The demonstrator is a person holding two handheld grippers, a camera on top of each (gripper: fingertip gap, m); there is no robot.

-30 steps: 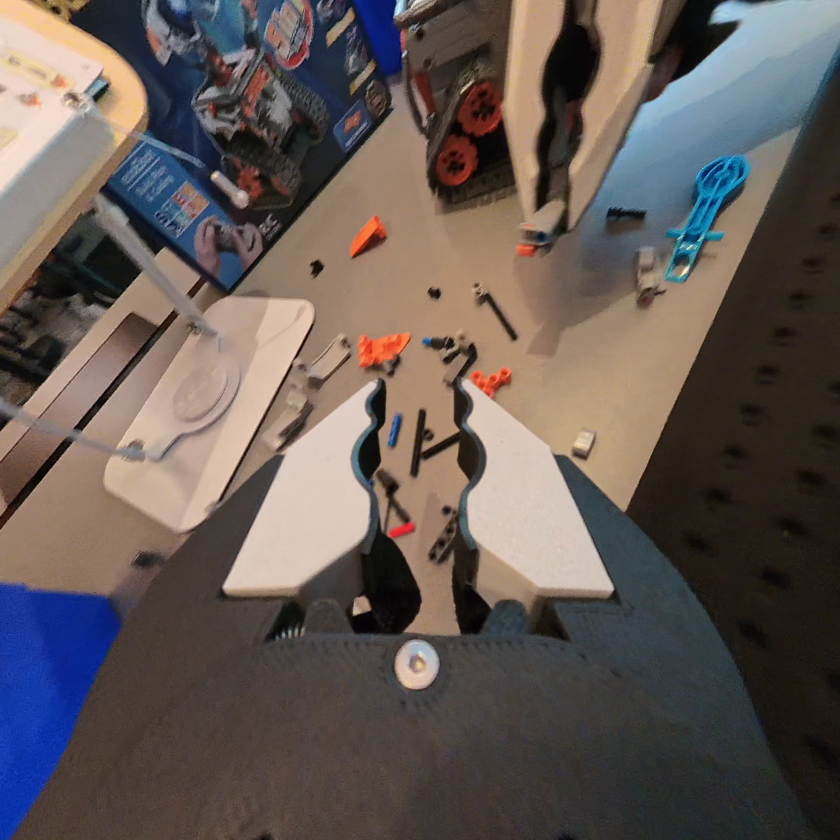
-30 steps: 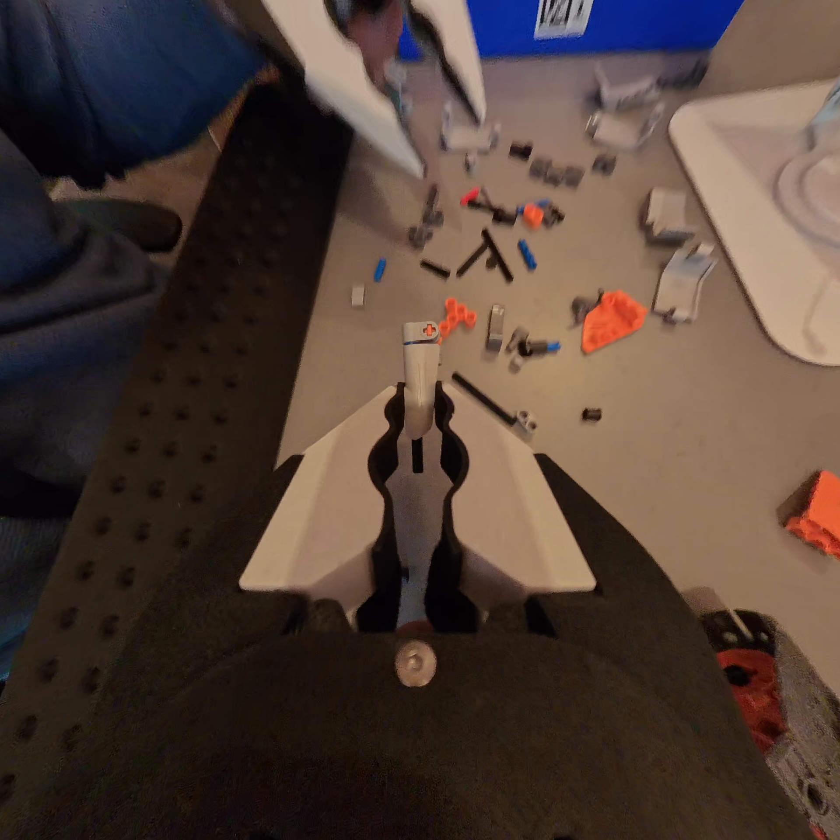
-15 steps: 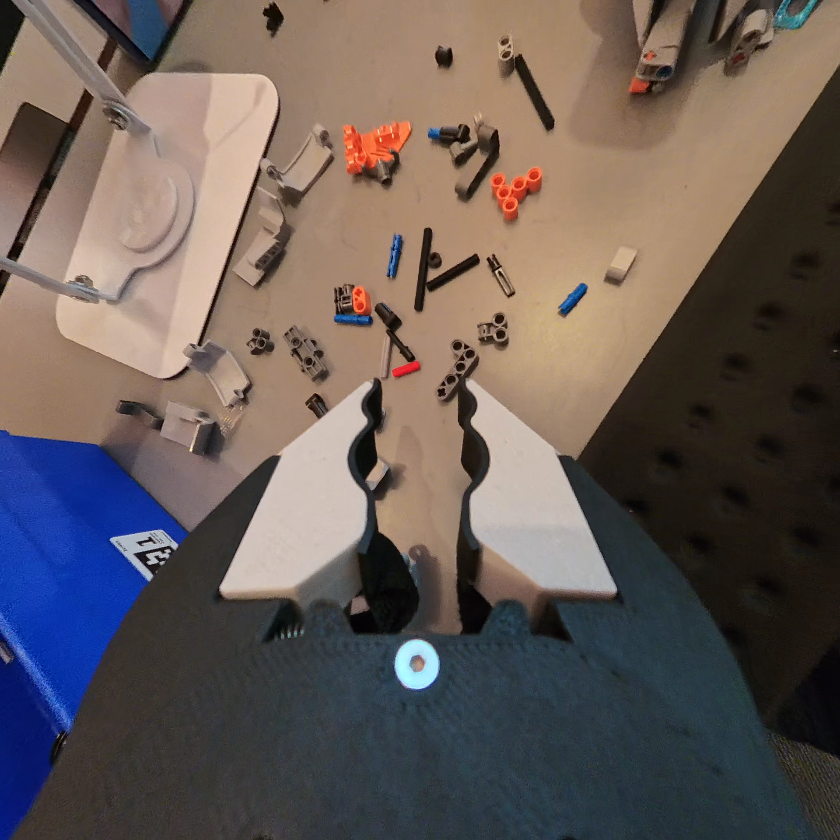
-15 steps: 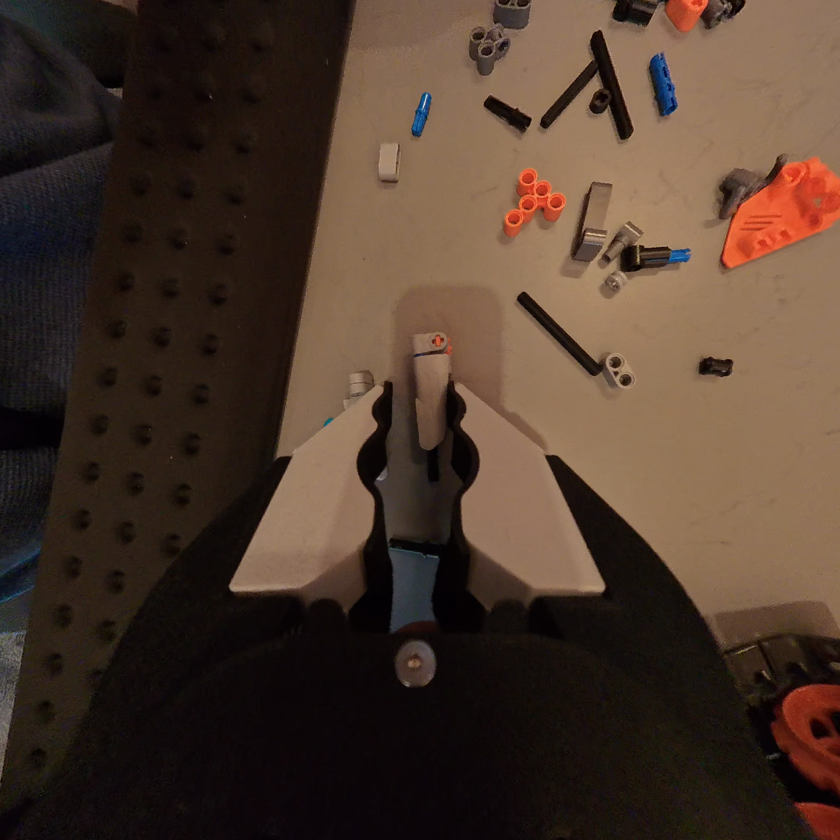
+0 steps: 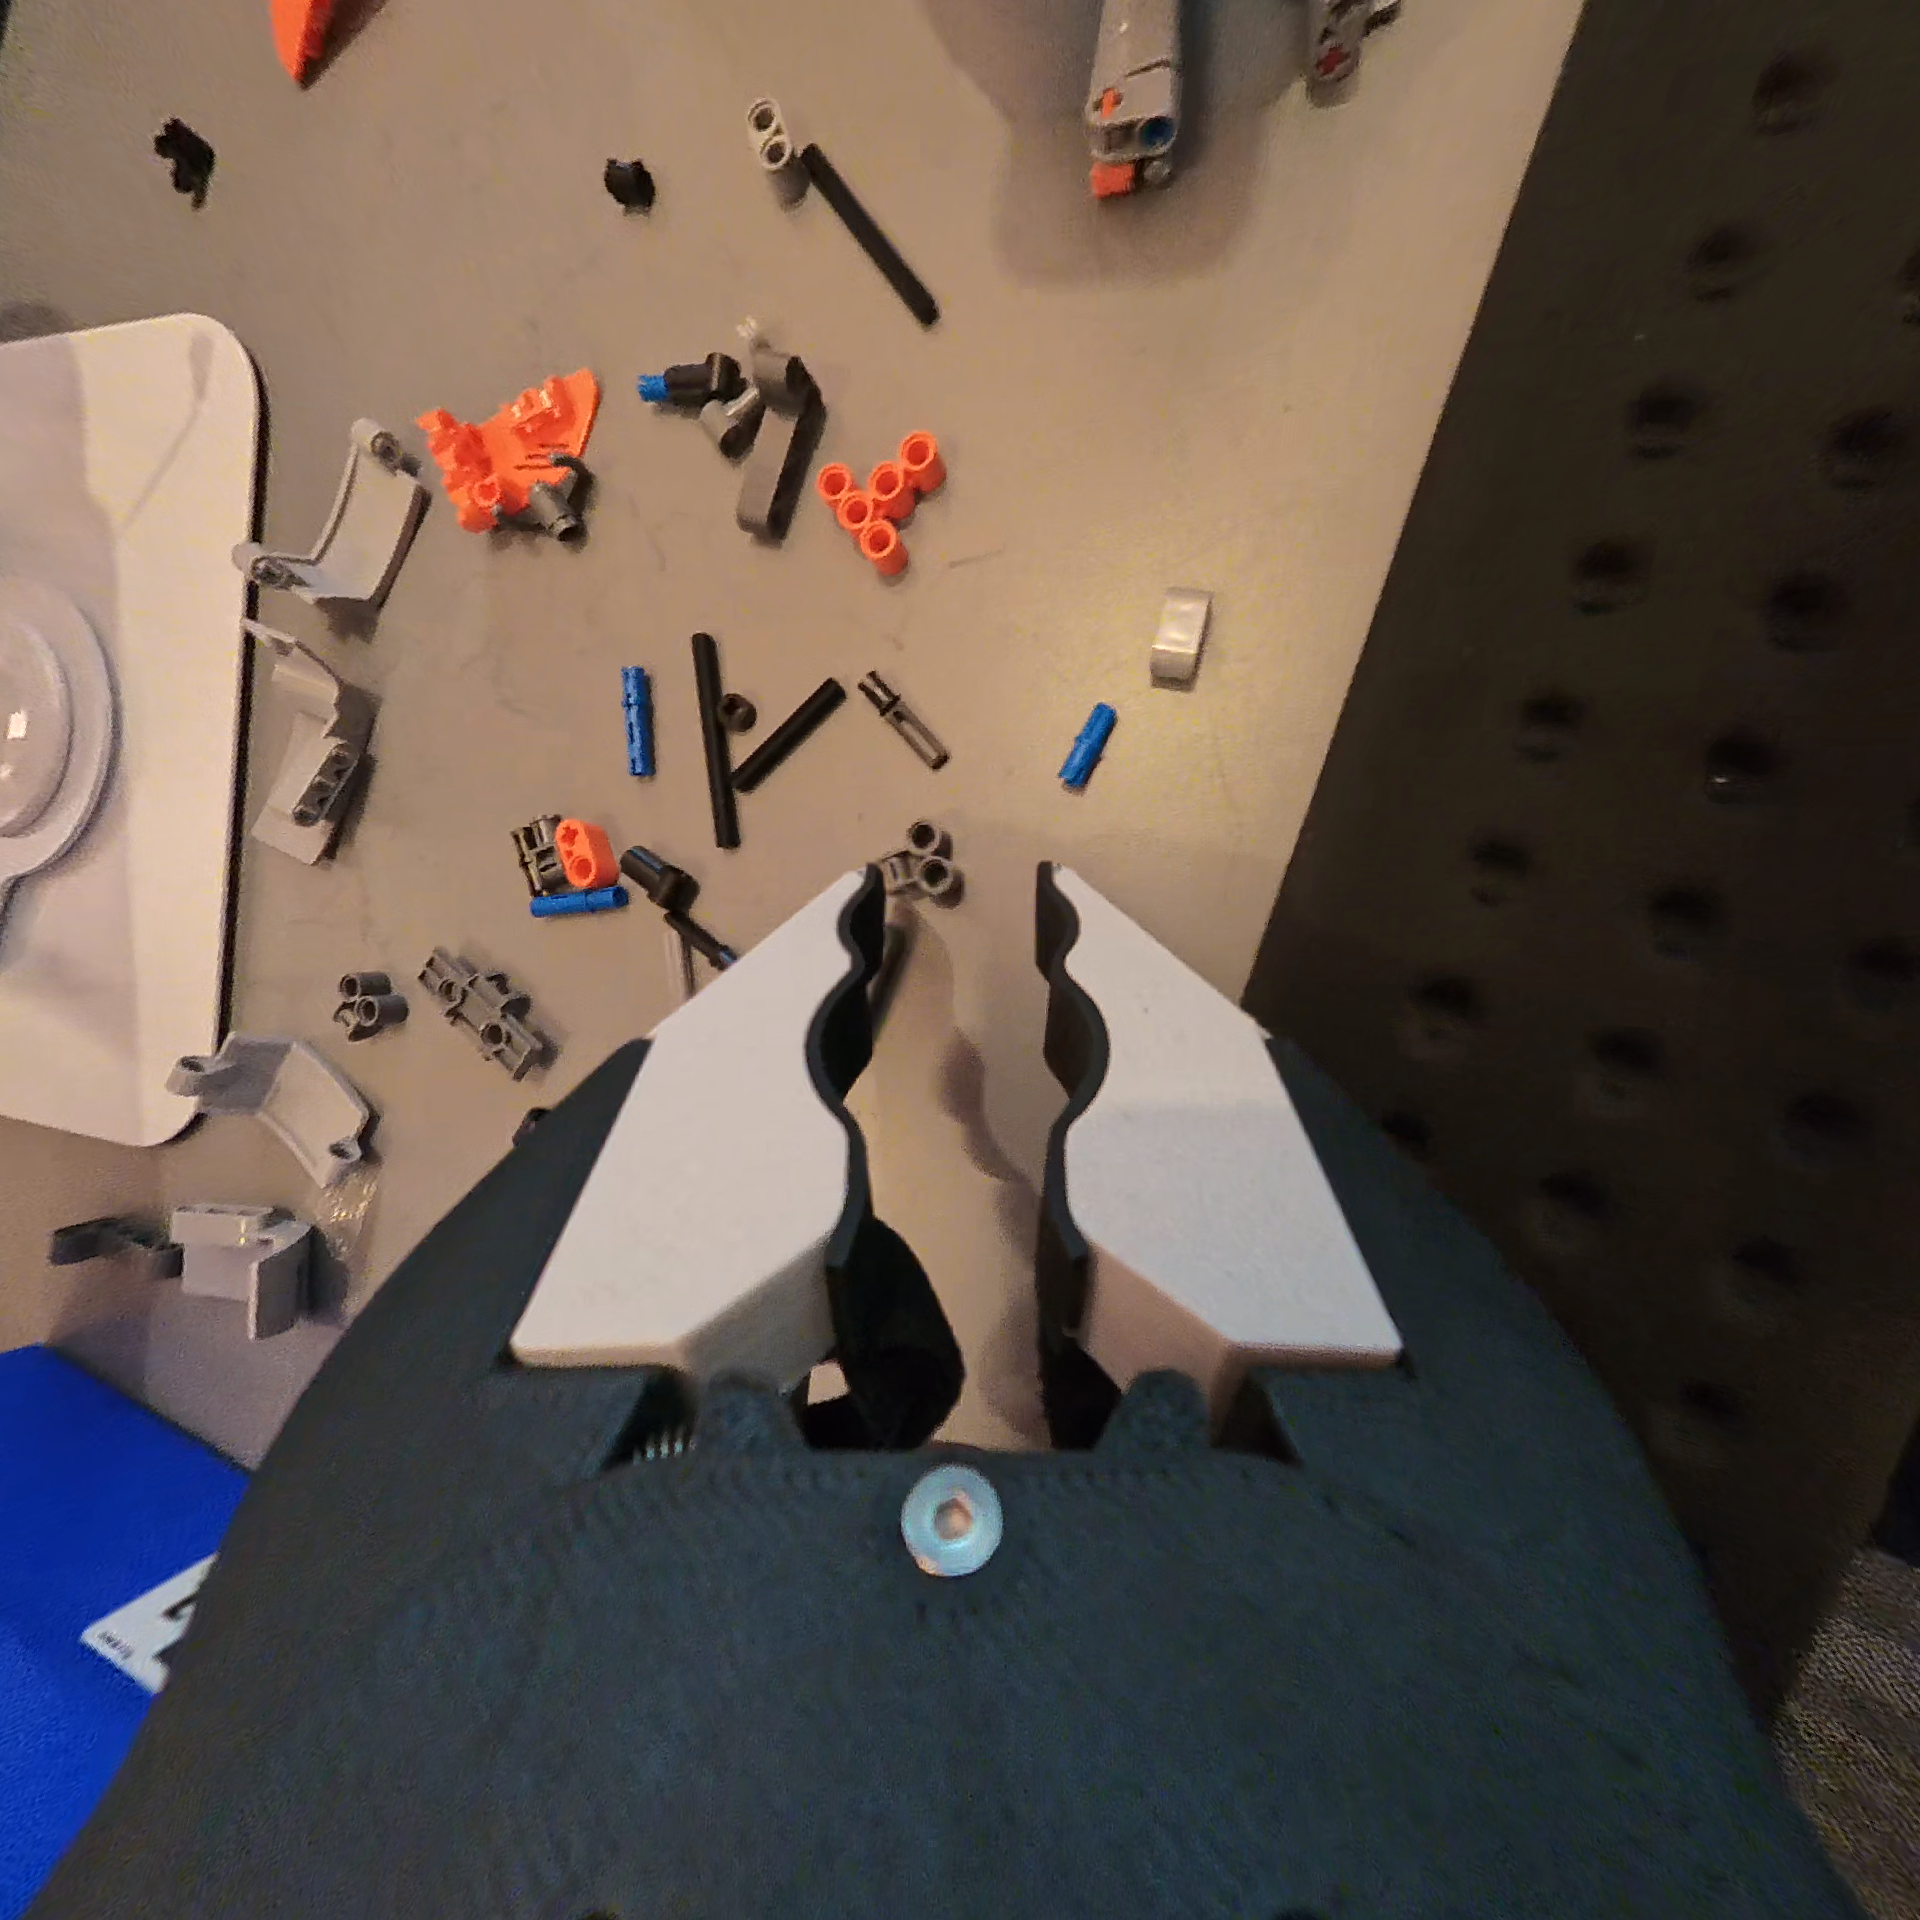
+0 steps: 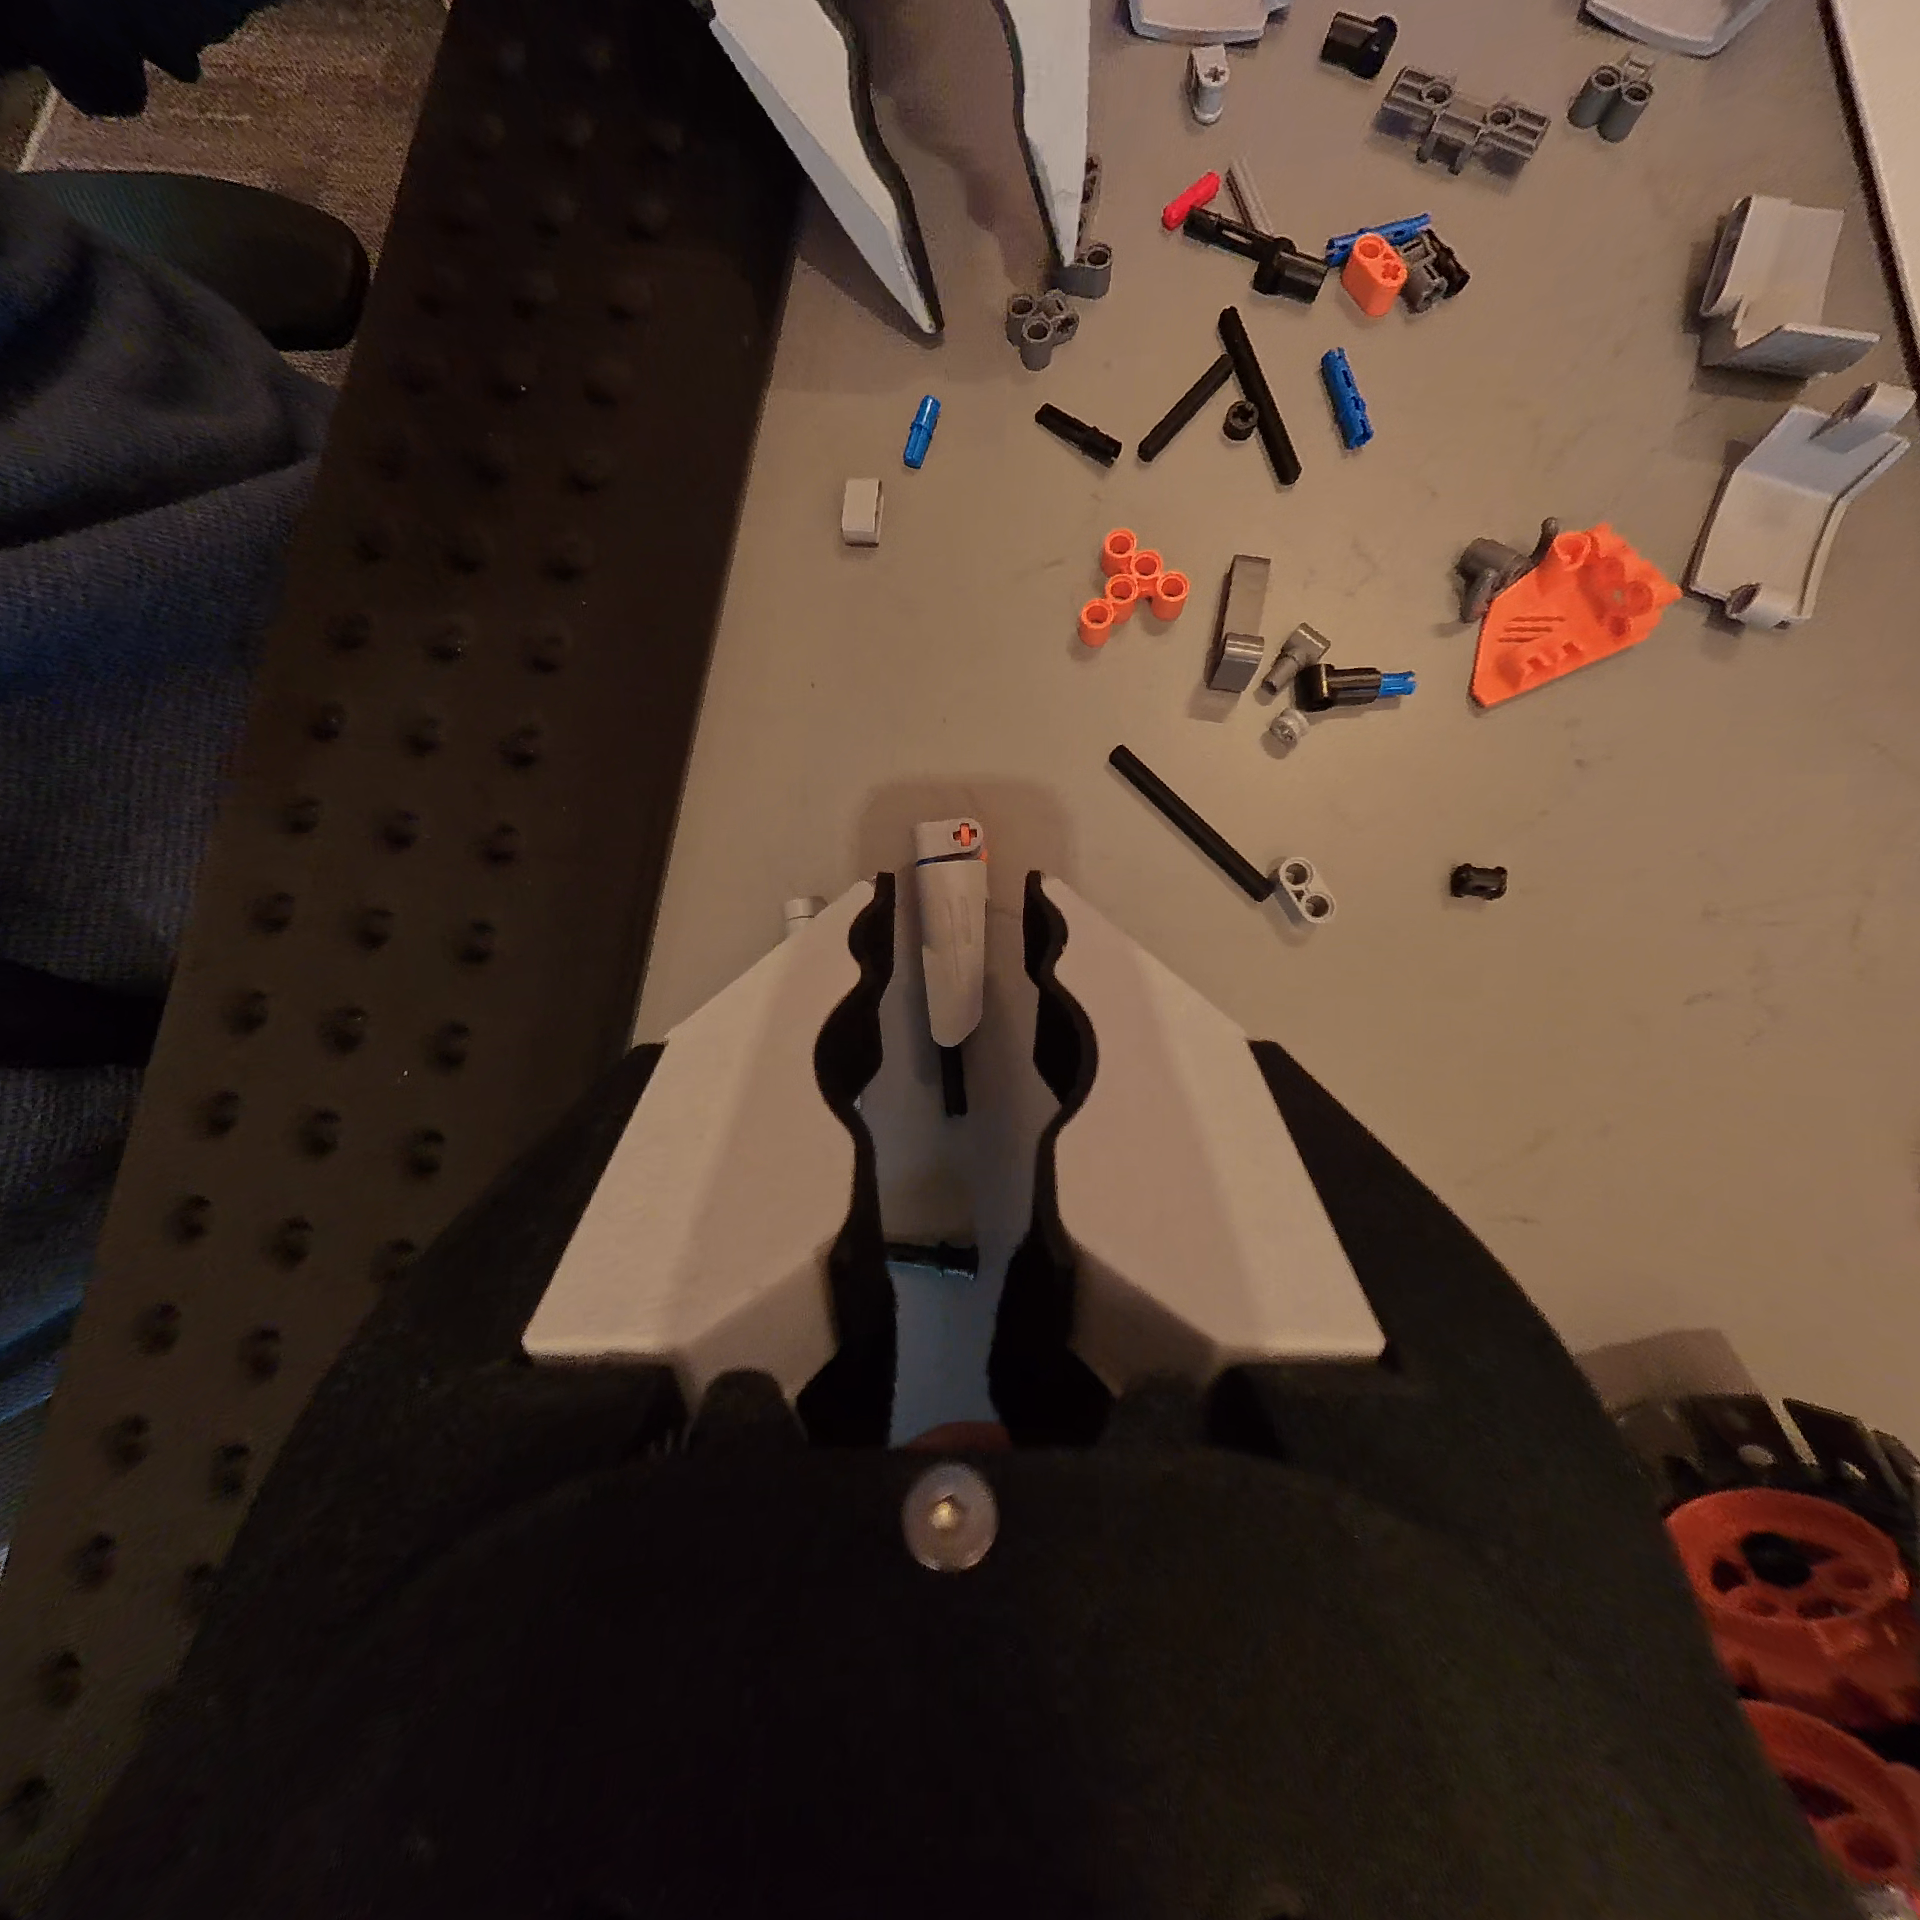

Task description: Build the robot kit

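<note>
Right gripper: jaws parted, clamping nothing. Between them, a tapered grey part with an orange cross-hole end, lying on the grey tabletop. Long axis in line with the fingers, blunt end forward just past the tips, a black axle stub trailing back toward the palm. Narrow gaps on both sides, slightly closer to the finger on the board side; contact not discernible.

Left gripper: jaws likewise apart, empty, tips low over the tabletop. Nearest: a dark grey connector cluster, just beside one fingertip, toward the scattered parts. Farther out, a blue pin and an orange T-shaped connector.

Far closer to the tapered part: the right gripper. Black perforated board alongside both.
</note>
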